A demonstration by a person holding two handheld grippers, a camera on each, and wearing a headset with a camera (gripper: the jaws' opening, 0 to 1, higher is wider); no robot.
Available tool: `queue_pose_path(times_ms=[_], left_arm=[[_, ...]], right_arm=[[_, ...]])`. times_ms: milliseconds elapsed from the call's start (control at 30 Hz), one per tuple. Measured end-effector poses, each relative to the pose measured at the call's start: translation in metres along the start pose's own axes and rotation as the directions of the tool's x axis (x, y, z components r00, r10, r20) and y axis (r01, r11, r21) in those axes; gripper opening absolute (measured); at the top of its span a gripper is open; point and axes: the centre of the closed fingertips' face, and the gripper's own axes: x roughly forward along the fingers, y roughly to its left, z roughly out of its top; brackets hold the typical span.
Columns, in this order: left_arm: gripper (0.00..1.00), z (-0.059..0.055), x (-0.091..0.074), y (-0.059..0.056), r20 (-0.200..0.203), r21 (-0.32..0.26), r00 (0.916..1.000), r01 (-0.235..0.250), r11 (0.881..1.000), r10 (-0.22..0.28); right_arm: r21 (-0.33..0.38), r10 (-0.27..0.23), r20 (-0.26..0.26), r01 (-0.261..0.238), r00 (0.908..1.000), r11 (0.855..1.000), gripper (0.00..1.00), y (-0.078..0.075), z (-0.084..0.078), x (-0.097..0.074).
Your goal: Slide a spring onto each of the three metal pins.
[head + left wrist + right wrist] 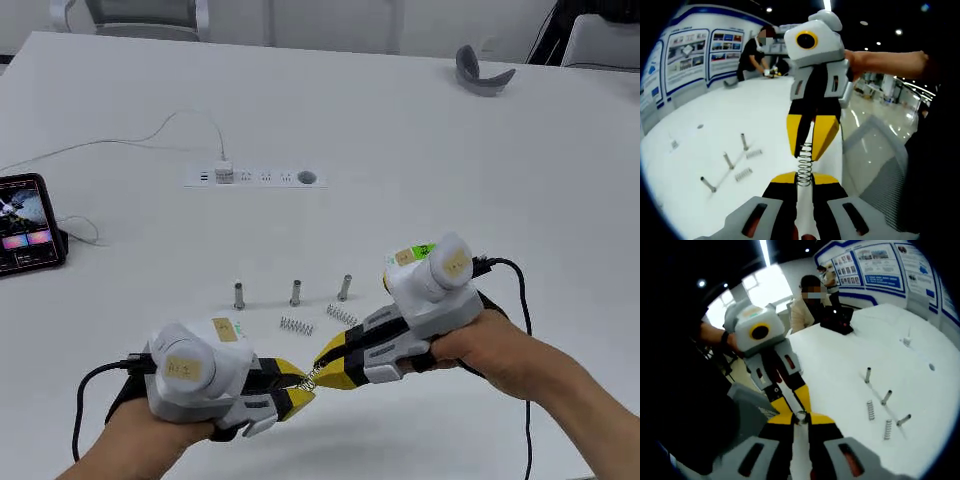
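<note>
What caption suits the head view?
Left gripper and right gripper grip one spring above the table; three bare pins, two loose springs nearby.

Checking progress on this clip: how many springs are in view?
3. Two springs lie loose on the table just in front of the pins; the third spring is pinched between the left claw and right claw.

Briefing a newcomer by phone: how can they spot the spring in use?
On the white table, three pins stand in front of the power strip. In front of them, the spring is held in the air between the left gripper and right gripper; two other springs lie flat.
</note>
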Motion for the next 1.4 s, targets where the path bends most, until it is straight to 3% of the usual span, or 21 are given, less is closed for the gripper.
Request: queue_pose_path(times_ms=[167, 400, 600, 967, 1400], left_arm=[[0.1, 0.003, -0.001, 0.0, 0.011, 0.004, 0.9999, 0.005, 1.0, -0.005], [0.1, 0.01, -0.003, 0.0, 0.03, 0.015, 0.9995, 0.007, 1.0, -0.007], [0.1, 0.013, -0.005, 0.0, 0.042, 0.02, 0.9991, 0.001, 1.0, -0.002], [0.11, 0.007, -0.007, 0.003, 0.071, -0.046, 0.997, -0.028, 0.999, 0.031], [0.23, -0.014, -0.024, 0.027, 0.061, -0.121, 0.9879, -0.134, 0.984, 0.142]], right_arm=[[-0.029, 0.019, -0.029, -0.02, 0.9994, 0.999, 0.12, 0.0, 0.002, -0.001], [-0.089, 0.044, -0.108, -0.054, 0.9932, 0.995, 0.12, 0.001, 0.001, 0.002], [-0.12, 0.053, -0.124, -0.068, 0.9908, 0.99, 0.13, 0.003, 0.004, 0.006], [-0.146, 0.066, -0.159, -0.09, 0.985, 0.985, 0.12, 0.001, 0.001, 0.012], [-0.155, 0.053, -0.16, -0.078, 0.9857, 0.985, 0.12, -0.014, 0.005, 0.012]])
